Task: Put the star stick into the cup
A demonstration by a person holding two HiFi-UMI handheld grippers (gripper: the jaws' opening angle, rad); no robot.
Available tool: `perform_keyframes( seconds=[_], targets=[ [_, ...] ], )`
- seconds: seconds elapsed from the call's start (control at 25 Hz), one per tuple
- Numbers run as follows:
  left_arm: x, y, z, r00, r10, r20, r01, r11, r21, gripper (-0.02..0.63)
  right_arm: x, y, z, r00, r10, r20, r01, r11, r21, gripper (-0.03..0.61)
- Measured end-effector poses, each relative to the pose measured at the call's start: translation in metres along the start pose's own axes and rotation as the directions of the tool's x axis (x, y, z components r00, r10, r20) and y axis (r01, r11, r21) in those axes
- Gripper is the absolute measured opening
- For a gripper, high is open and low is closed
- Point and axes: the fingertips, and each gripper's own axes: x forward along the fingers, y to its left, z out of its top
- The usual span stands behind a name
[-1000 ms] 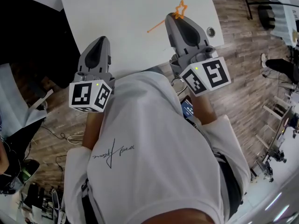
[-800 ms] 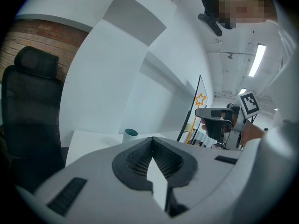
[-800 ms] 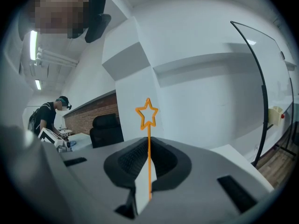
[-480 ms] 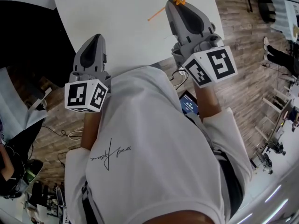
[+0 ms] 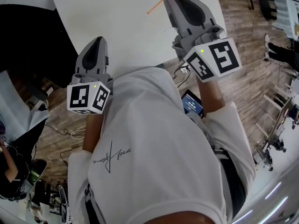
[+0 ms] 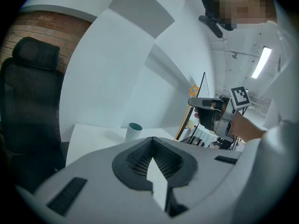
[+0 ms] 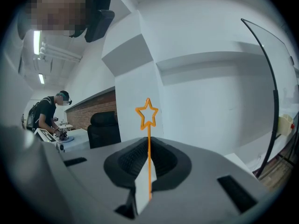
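Here, the thin orange stick with an open star head (image 7: 149,146) is pinched between the closed jaws of the right gripper (image 7: 148,158). Its long axis runs upright along the jaws, with the star uppermost, past the fingertips. The left gripper (image 6: 153,148) has its jaws pressed together on nothing. Its view shows the pale cylindrical cup with a teal inside (image 6: 134,131) standing on the white table (image 6: 93,134).

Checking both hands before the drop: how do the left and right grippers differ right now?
The right gripper is shut on the star stick, with the star beyond its tips; the left gripper is shut on nothing. The right gripper reaches farther over the table; the left sits at its near edge. Both have jaws closed.
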Motion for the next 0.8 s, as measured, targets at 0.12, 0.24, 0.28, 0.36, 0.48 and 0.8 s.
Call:
perform_keyframes(
  seconds=[0.12, 0.24, 0.28, 0.36, 0.48, 0.8],
  targets=[
    [0.004, 0.001, -0.001, 1.000, -0.008, -0.008, 0.008, 1.000, -0.006, 0.008, 0.009, -0.002, 0.001, 1.000, 0.000, -0.003, 0.000, 1.000, -0.001, 0.018],
    [0.008, 0.002, -0.003, 1.000, -0.013, -0.020, 0.013, 1.000, -0.009, 0.008, 0.018, -0.005, 0.000, 1.000, -0.003, -0.006, 0.003, 1.000, 0.000, 0.018],
    [0.008, 0.003, -0.004, 1.000, -0.013, -0.024, 0.013, 1.000, -0.010, 0.008, 0.020, -0.006, 0.000, 1.000, -0.003, -0.007, 0.003, 1.000, 0.001, 0.018],
    [0.009, 0.006, -0.005, 1.000, -0.010, -0.029, 0.009, 1.000, -0.013, 0.008, 0.024, -0.007, 0.001, 1.000, -0.003, -0.007, 0.003, 1.000, 0.000, 0.020],
    [0.011, 0.010, -0.007, 0.999, -0.002, -0.034, 0.001, 1.000, -0.024, 0.008, 0.031, -0.011, 0.003, 1.000, -0.003, -0.007, 0.003, 1.000, -0.005, 0.018],
    [0.013, 0.017, -0.007, 0.999, 0.015, -0.040, -0.016, 0.999, -0.037, 0.008, 0.042, -0.017, 0.010, 1.000, 0.003, -0.005, -0.004, 1.000, -0.016, 0.019]
  ],
)
